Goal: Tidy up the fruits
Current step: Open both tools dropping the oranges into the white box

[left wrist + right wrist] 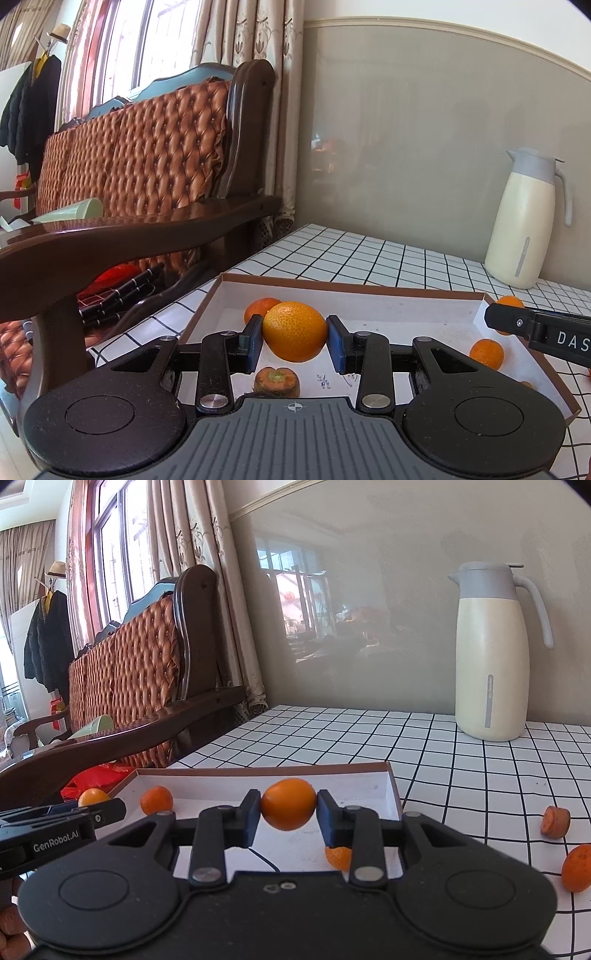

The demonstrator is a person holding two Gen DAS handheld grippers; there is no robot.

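1. Left tool (294,338) clamps a large orange (294,331) between its blue pads, held above the white box (369,295).
2. Right tool (288,810) grips a smaller orange (289,804), also above the box (391,786).
3. In the left view, one orange (258,308) peeks out at 10 o'clock of the held fruit, another (487,353) lies at 3 o'clock near the box wall, and a carrot stub (276,380) lies at 6 o'clock.
4. Right view: on the checked desk (443,746), a carrot piece (555,821) and an orange (578,867) lie at 3 to 4 o'clock, outside the box.
5. A cream jug (491,653) stands at 1 o'clock by the wall.
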